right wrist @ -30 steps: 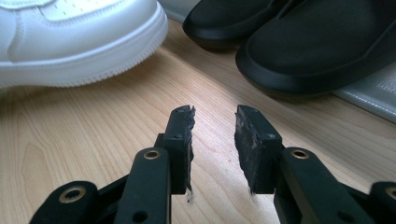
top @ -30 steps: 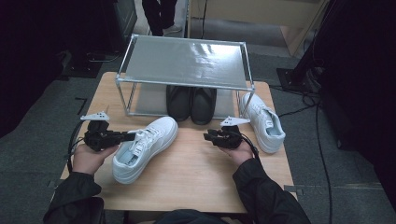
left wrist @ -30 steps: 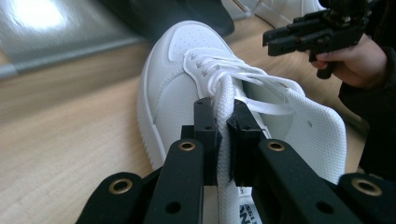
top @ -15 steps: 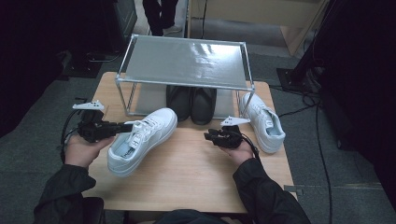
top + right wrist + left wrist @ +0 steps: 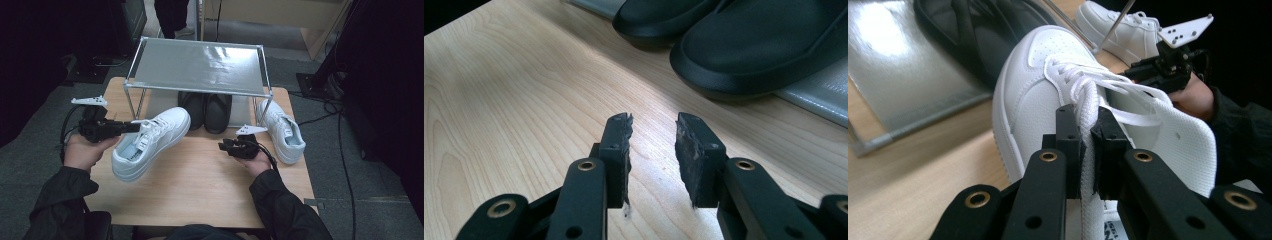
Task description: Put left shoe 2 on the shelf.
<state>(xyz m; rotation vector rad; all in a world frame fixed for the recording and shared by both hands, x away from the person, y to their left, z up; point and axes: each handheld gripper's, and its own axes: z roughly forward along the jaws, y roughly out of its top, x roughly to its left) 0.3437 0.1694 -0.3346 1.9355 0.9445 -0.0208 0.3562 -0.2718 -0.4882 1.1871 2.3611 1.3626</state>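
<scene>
The left gripper [image 5: 131,127] has the white lace-up leather sneaker [image 5: 150,142] by its tongue, jaws pinched tight on the padded white fabric, as the left gripper view shows close up with the tongue [image 5: 1089,130] squeezed between the black pads. In the high view the shoe hangs tilted over the left half of the pale wooden table [image 5: 200,185], toe pointing toward the silver metal shoe rack [image 5: 200,67] at the back, heel nearest the person. Whether the sole touches the wood is hard to tell from here.

The right gripper [image 5: 224,146] rests low over the table, jaws apart with nothing between them; the right gripper view looks past them at bare wood and the pair of black slip-on shoes [image 5: 744,35] tucked under the rack. The second white sneaker [image 5: 282,130] lies on the table's right edge, just beside the rack's right leg (its mate, by the look of it).

This reads as the carry stage: one sneaker picked up, headed most likely for the rack's shiny top shelf. The next move calls for lifting the toe above the shelf's front rail and setting the sole flat before letting go; a tongue grip lets the shoe swing, so it wants a slow hand.
</scene>
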